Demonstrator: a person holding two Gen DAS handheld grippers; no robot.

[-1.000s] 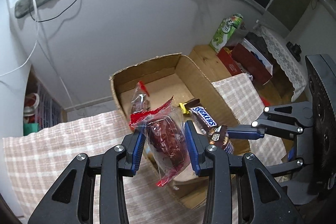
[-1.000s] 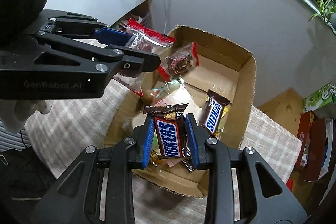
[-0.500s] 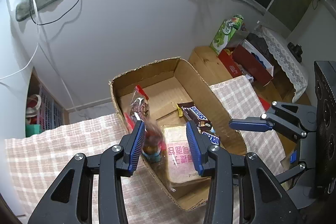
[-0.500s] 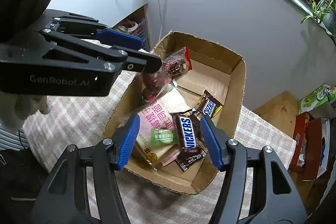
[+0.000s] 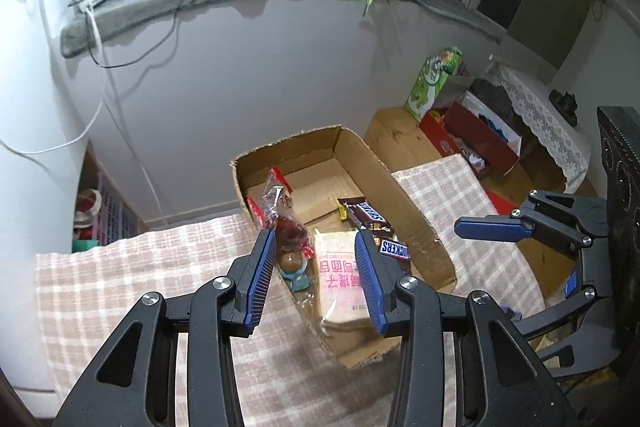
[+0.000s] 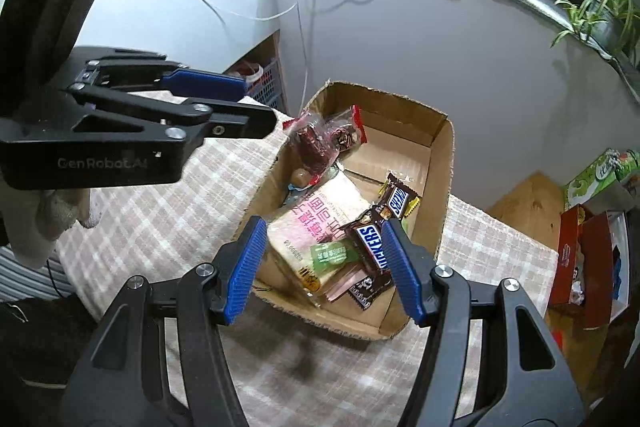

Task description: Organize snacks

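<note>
Below both grippers, Snickers bars [image 6: 370, 239] and a red-wrapped snack [image 5: 286, 223] are lying in the cardboard box [image 5: 404, 199]; left gripper [image 5: 316, 279] and right gripper [image 6: 326, 267] jaws are hovering spread, empty.

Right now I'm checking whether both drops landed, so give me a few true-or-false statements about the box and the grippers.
1. The left gripper grips a red-wrapped snack. False: its jaws are apart and empty; the red-wrapped snack lies in the cardboard box.
2. The right gripper is open. True.
3. Two Snickers bars lie in the box. True.
4. The box stands on a bare wooden floor. False: it rests on the checked cloth.
5. A pale packet with pink lettering lies in the box. True.
6. The box has a closed lid. False: its top is open.
</note>
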